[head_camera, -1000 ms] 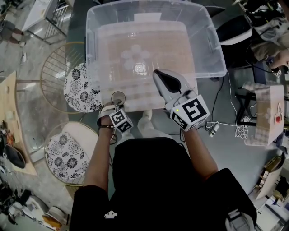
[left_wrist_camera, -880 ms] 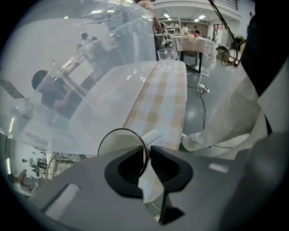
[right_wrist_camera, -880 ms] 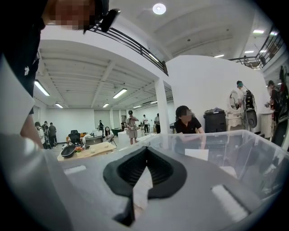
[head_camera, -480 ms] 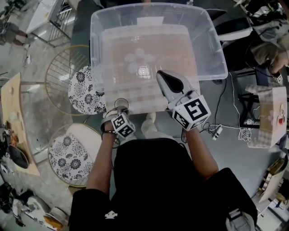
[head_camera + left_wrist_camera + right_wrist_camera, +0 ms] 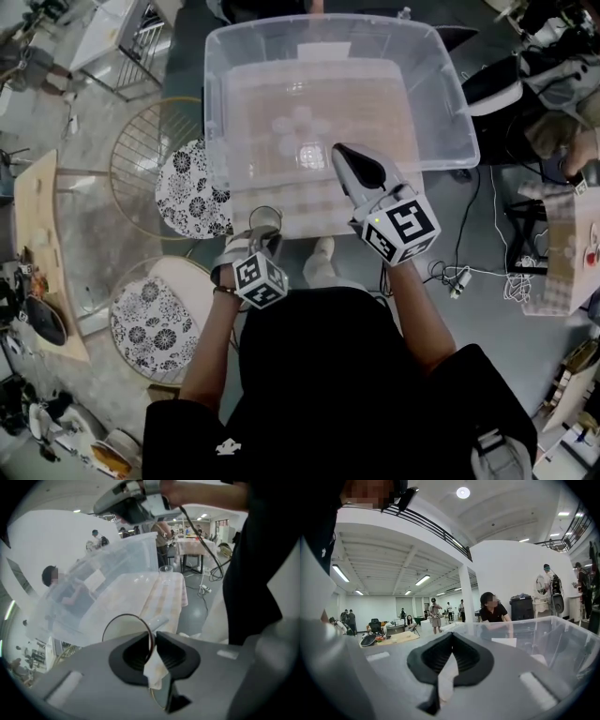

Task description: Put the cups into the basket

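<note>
Gripper L (image 5: pixel 265 240) nose-down, cup (image 5: pixel 265 217) rim in jaws

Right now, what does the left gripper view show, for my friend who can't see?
The left gripper's jaws, which have just closed, pinch the rim of a clear cup. Behind it stands a big clear bin, with the right gripper at the top.

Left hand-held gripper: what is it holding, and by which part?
The left hand-held gripper pinches a clear cup by its rim.
</note>
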